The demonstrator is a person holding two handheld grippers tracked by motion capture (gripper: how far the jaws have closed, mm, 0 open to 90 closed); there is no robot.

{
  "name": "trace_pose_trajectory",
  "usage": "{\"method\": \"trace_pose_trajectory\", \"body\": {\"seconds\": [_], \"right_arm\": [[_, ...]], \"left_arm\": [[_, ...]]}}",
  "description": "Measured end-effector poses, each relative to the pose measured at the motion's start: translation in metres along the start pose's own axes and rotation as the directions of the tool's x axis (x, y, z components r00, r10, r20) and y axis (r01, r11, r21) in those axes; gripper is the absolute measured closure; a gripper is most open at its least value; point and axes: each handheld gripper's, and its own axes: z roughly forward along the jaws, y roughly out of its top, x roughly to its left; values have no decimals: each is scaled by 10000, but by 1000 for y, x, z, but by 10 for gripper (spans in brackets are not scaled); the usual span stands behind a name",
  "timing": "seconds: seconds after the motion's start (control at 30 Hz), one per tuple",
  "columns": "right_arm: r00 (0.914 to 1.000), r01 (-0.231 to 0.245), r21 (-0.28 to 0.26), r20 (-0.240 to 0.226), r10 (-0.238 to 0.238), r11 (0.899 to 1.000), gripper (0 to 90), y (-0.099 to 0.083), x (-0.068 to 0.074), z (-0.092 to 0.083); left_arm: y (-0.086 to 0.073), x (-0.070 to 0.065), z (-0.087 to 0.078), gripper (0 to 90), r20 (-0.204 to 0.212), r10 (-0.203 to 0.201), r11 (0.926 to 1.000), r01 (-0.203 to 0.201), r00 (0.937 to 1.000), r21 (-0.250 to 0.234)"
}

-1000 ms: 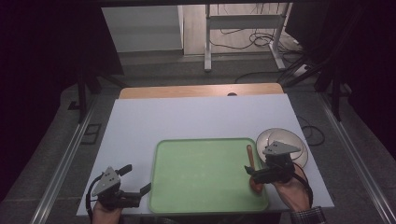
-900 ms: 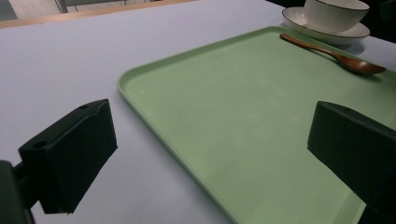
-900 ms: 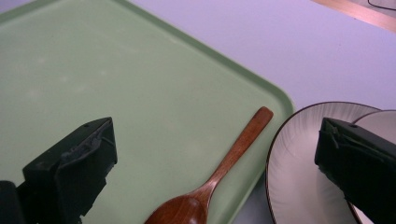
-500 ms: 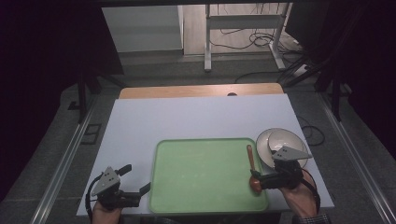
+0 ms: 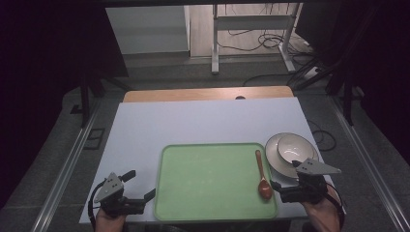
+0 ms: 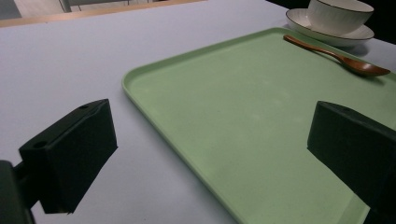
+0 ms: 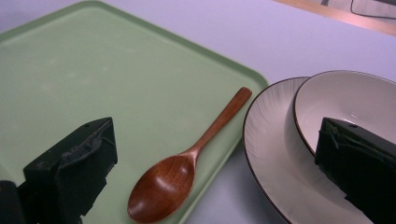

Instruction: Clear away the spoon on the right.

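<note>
A green tray [image 5: 208, 179] lies at the near middle of the white table [image 5: 203, 121]. A brown wooden spoon [image 5: 261, 175] rests along its right side, bowl end toward me. Right of the tray, a white bowl [image 5: 294, 147] sits on a white plate [image 5: 271, 153]. My right gripper [image 5: 279, 191] is open, low over the table just right of the spoon's bowl end; in the right gripper view the spoon [image 7: 187, 168] lies between the wide-apart jaws, untouched. My left gripper [image 5: 140, 184] is open at the tray's near left corner, holding nothing, and the tray [image 6: 243, 93] lies ahead of it.
A wooden strip [image 5: 208, 93] runs along the table's far edge. Beyond it are a metal stand [image 5: 215, 43] and floor cables [image 5: 270, 41]. Metal rails run down both sides of the table. The far half of the table is bare white surface.
My right gripper has drawn back to the right and toward the near edge, away from the spoon, which stays lying on the tray. The left gripper has not moved.
</note>
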Motion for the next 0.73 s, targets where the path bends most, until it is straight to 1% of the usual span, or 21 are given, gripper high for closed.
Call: {"method": "trace_pose_trajectory", "body": {"seconds": [0.07,0.2,0.33,0.4,0.43,0.53,0.6,0.7,0.73], "right_arm": [[10000,-4,-39,53,5,10000,0,-3,0,-2],[9997,-180,-129,180,182,9998,0,-10,-1,-6],[9976,-541,-414,420,558,9977,0,-18,-5,-11],[9951,-840,-457,484,862,9954,0,-23,-9,-13],[9944,-916,-465,490,939,9947,0,-25,-11,-14],[9911,-1207,-322,527,1223,9922,0,-32,-15,-14],[9900,-1283,-206,557,1293,9915,0,-36,-17,-13],[9899,-1256,-47,659,1256,9921,0,-37,-20,-12],[9903,-1264,-46,573,1265,9920,0,-37,-20,-12]], "left_arm": [[0,0,0,11,-11,-7,10000,7,10000,-4],[0,0,0,12,-17,16,10000,-16,10000,23],[0,0,0,12,-15,16,10000,-16,10000,24],[0,0,0,12,-14,11,10000,-11,10000,30],[0,0,0,12,-1,13,10000,-13,10000,32],[0,0,0,12,5,7,10000,-7,10000,45],[0,0,0,12,4,14,10000,-14,10000,41],[0,0,1,12,-2,20,10000,-20,10000,38],[0,0,1,12,-2,10,10000,-10,10000,57]]}}
